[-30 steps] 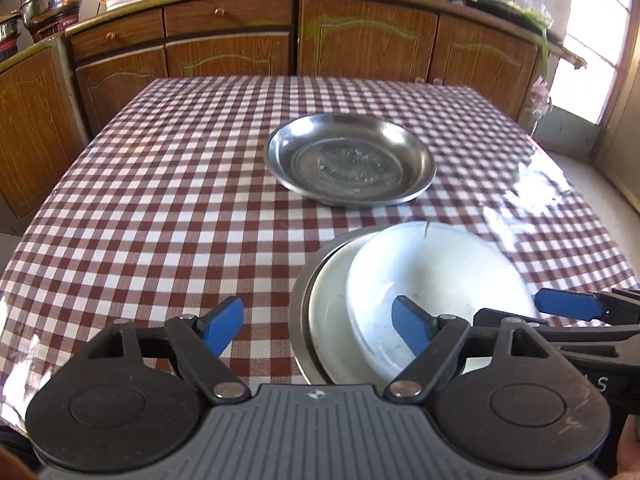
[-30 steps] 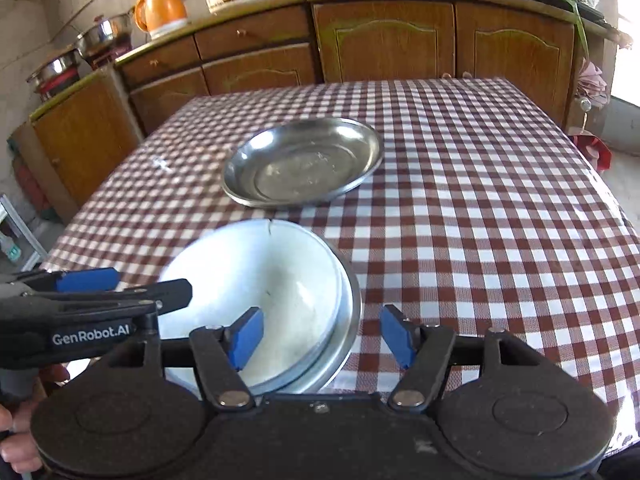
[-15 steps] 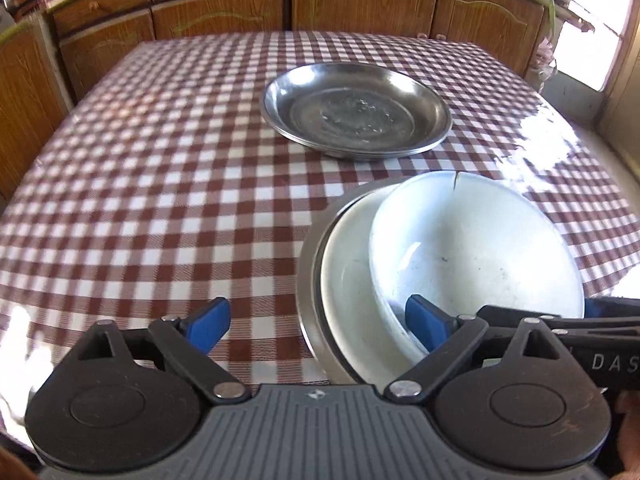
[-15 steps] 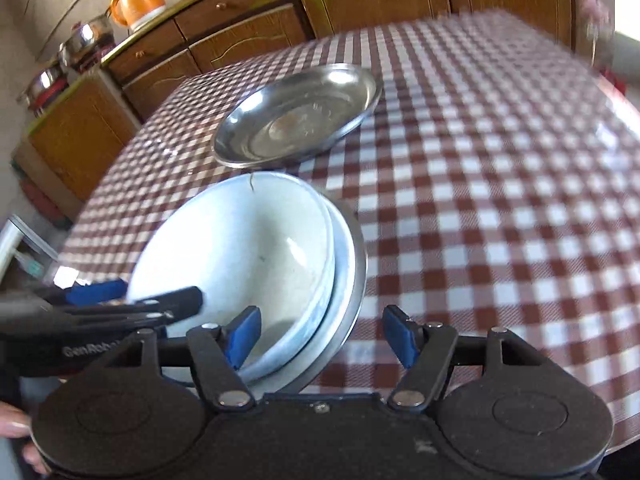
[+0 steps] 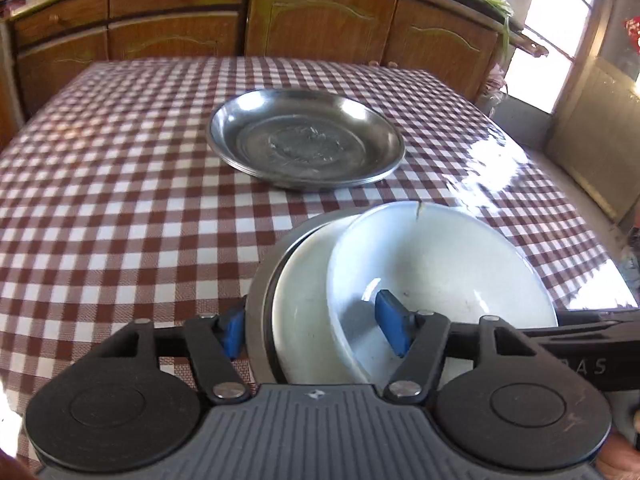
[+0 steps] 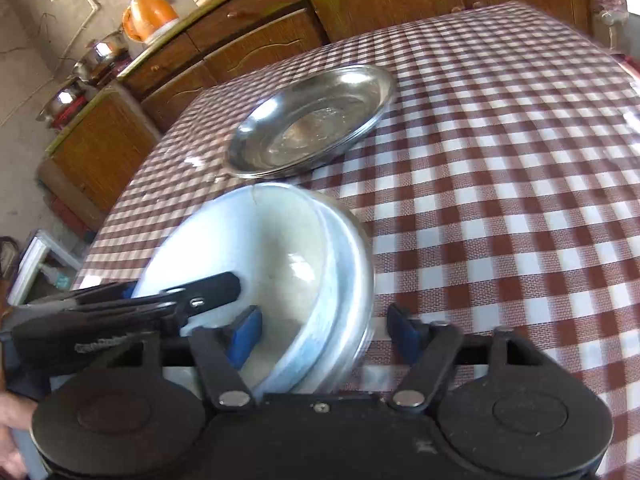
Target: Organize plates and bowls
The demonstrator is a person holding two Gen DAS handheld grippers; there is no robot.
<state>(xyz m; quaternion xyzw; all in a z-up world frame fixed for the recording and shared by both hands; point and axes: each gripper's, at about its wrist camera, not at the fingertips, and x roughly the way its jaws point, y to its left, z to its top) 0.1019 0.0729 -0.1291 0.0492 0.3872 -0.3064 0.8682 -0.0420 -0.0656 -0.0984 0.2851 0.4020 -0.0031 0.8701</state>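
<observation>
Near the table's front edge sits a stack: a steel plate [image 5: 256, 304] at the bottom, a white plate [image 5: 304, 312] on it, and a cracked white bowl [image 5: 440, 264] on top. My left gripper [image 5: 312, 332] straddles the stack's left rims, one pad outside the steel plate and the other inside the bowl, jaws closing. My right gripper [image 6: 324, 332] straddles the right rims of the bowl [image 6: 248, 248] and steel plate [image 6: 362, 280], jaws closing, with a gap still showing beside the outer pad. A second pile of steel plates [image 5: 306, 144] [image 6: 312, 124] lies mid-table.
The checked tablecloth [image 5: 120, 200] covers the whole table. Brown cabinets [image 5: 320, 20] line the far wall. An orange kettle [image 6: 150, 16] and steel pots [image 6: 100, 52] stand on the counter. A bright doorway [image 5: 552, 40] is at the right.
Both grippers have sunk closer to the stack and their jaws have narrowed around its rims. The right view has tilted as that hand rolled.
</observation>
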